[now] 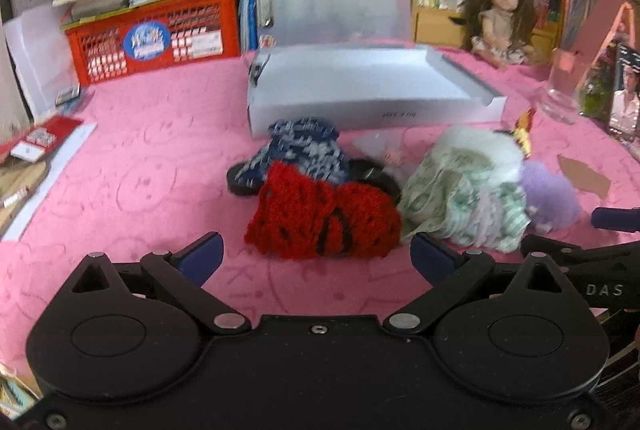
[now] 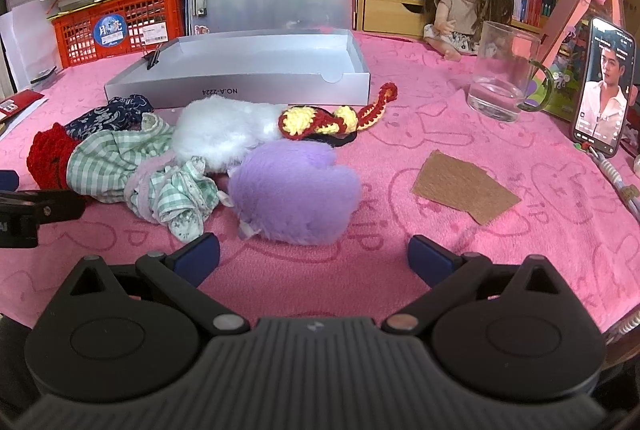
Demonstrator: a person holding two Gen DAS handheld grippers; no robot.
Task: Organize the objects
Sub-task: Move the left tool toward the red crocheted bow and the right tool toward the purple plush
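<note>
Left wrist view shows the left gripper (image 1: 316,256) with its blue-tipped fingers spread wide and holding nothing, hovering over the pink embossed towel (image 1: 140,170) just short of a red crocheted scrunchie (image 1: 324,220). Behind that lies a navy-and-white patterned scrunchie (image 1: 304,146), and beside it a green checked fabric scrunchie (image 1: 460,198), though motion blur leaves their edges uncertain. Right wrist view shows the right gripper (image 2: 314,256) likewise spread and empty, close to a fluffy purple scrunchie (image 2: 296,198). A fluffy white scrunchie (image 2: 224,132) and a red-and-yellow crocheted band (image 2: 332,118) lie behind it. The open shallow grey cardboard box (image 2: 240,86) sits beyond the pile, toward the towel's far edge. Near the right edge stand a clear glass mug (image 2: 504,74) and a propped smartphone (image 2: 604,86); a brown cardboard scrap (image 2: 464,186) lies flat.
</note>
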